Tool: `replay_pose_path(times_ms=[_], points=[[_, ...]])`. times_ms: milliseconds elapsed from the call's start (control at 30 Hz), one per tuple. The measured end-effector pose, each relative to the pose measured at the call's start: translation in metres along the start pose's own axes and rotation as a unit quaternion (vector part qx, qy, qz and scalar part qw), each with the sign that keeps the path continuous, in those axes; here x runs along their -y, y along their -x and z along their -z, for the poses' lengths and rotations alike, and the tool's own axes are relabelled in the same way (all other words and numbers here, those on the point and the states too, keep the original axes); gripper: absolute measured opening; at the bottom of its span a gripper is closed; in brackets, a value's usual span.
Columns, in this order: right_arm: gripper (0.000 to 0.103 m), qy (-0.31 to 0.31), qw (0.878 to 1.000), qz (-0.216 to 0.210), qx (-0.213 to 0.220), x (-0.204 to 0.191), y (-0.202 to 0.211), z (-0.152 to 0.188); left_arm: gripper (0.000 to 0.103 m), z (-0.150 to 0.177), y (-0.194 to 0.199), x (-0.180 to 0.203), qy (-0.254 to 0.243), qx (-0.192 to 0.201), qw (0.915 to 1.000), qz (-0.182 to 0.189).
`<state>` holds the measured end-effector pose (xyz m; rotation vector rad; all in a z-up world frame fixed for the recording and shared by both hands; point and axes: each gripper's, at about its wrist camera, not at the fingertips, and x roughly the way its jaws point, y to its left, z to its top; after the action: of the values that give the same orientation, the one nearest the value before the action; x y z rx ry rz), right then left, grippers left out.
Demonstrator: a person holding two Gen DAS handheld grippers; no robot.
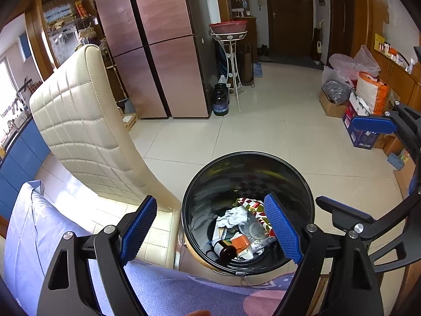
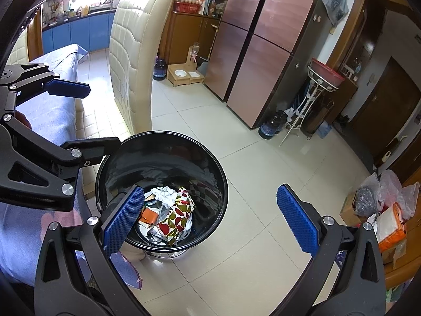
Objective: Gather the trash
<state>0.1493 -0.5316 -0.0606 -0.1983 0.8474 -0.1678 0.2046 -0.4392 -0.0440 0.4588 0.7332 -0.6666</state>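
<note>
A round black trash bin (image 1: 189, 200) stands on the tiled floor below both grippers; it also shows in the right wrist view (image 2: 218, 168). Inside lie crumpled white paper (image 1: 234, 214), a patterned wrapper (image 2: 179, 216), a brown bottle (image 1: 225, 248) and an orange packet (image 1: 240, 242). My left gripper (image 1: 210, 233) is open and empty above the bin's near left rim. My right gripper (image 2: 210, 221) is open and empty above the bin's right side. Each gripper shows at the edge of the other's view.
A cream padded chair (image 1: 79, 121) stands left of the bin beside a table with a purple cloth (image 1: 163, 289). A pink fridge (image 1: 158, 44), a white plant stand (image 1: 231, 52) and dark jugs (image 1: 221, 100) stand behind. Boxes and bags (image 1: 357, 97) sit at right.
</note>
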Motion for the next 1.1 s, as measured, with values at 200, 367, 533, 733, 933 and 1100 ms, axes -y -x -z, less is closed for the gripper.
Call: replay_pose_path(times_ms=[200,367,533,733,933,1100], points=[[0.1,-0.004,1.0,0.0,-0.001,0.0011,0.0021,0.0002,0.081,0.0007,0.0006,0.0015,0.002,-0.005,1.0,0.0],[0.1,-0.004,1.0,0.0,-0.001,0.0008,0.0017,-0.0002,0.081,0.0015,0.0005,-0.0008,0.003,-0.006,1.0,-0.003],[0.1,-0.005,1.0,0.0,-0.001,0.0013,0.0022,0.0012,0.081,0.0026,0.0009,0.0008,-0.001,-0.007,1.0,0.0],[0.1,-0.005,1.0,0.0,-0.002,0.001,0.0026,0.0013,0.081,0.001,0.0044,0.0007,0.006,0.002,1.0,-0.001],[0.1,-0.004,1.0,0.0,-0.002,0.0002,0.0024,0.0016,0.081,0.0001,0.0056,-0.0003,0.011,0.001,0.9999,0.011],[0.1,-0.004,1.0,0.001,-0.002,0.0003,0.0027,0.0019,0.086,-0.0001,0.0049,0.0019,0.007,-0.008,0.9999,0.013]])
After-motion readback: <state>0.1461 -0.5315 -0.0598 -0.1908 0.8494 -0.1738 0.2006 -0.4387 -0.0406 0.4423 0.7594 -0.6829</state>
